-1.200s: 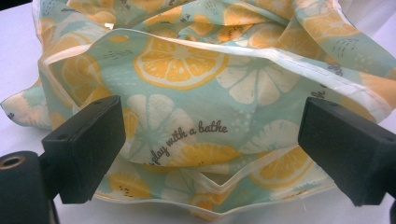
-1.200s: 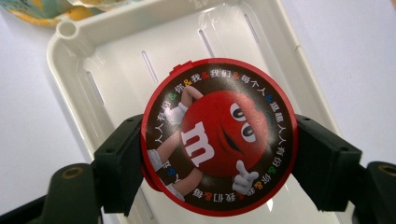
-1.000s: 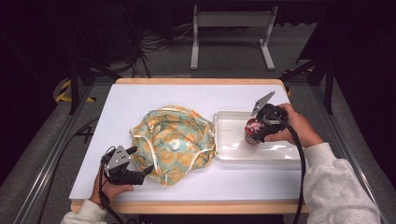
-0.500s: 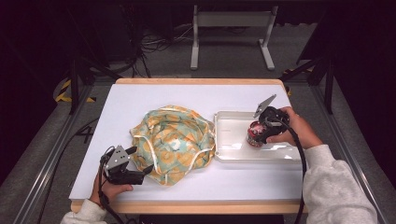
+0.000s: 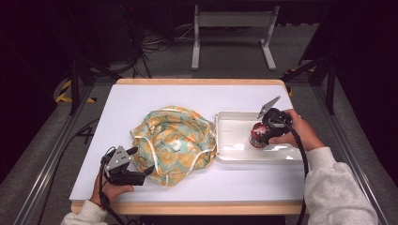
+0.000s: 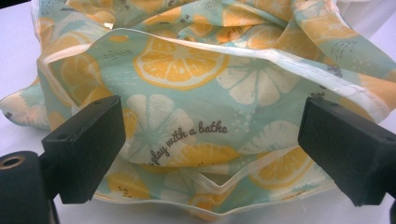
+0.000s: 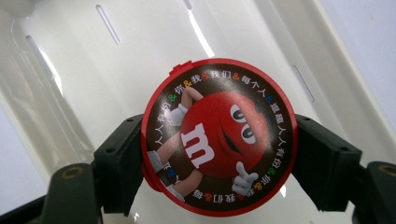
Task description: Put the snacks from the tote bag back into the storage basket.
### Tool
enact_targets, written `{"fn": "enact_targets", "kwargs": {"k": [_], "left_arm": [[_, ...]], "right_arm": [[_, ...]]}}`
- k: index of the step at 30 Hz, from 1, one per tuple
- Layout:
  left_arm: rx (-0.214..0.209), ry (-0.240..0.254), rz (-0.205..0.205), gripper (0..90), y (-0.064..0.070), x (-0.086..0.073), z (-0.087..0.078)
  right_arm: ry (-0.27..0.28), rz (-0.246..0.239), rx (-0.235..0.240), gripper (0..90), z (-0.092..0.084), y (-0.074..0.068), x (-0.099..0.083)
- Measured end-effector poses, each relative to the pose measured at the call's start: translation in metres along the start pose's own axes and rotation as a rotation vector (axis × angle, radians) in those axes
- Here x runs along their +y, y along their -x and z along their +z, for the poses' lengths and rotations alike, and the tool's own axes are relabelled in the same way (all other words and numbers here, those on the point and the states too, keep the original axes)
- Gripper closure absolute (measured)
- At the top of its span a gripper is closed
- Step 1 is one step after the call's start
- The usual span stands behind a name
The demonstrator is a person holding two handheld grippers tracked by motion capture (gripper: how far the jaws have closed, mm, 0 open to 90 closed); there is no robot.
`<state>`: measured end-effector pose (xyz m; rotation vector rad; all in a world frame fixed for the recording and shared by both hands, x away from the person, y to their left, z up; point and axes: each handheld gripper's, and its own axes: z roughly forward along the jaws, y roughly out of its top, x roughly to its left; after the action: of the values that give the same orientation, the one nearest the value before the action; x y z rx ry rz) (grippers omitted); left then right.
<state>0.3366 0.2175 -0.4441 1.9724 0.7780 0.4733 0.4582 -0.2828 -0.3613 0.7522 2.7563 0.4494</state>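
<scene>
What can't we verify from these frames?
- Whether the red candy tub touches the white tray floor: in the right gripper view its lid hides the base; in the high view the right gripper and hand cover it.
- What is inside the citrus-print cloth bag: its folds cover it in the high view and the left gripper view.
- Rest of the bag's print: folds cut it off.

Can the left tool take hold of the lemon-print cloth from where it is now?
Probably yes. The left tool sits at the edge of the lemon-print cloth with its jaws open, the hem lies between them, and nothing stands in the way.
</scene>
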Motion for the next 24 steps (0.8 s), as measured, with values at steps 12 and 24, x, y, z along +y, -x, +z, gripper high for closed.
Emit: {"fn": "enact_targets", "kwargs": {"k": [12,24], "left_arm": [[0.000,0.003,-0.006,8.1,0.0003,0.0001,-0.0002],[0.005,0.005,0.009,8.2,0.0011,0.0014,-0.0015]], "right_arm": [[0.003,0.034,0.010,25.5,-0.0001,0.0018,-0.0025],[-0.004,0.050,0.002,25.3,-0.0003,0.0008,-0.0028]]}}
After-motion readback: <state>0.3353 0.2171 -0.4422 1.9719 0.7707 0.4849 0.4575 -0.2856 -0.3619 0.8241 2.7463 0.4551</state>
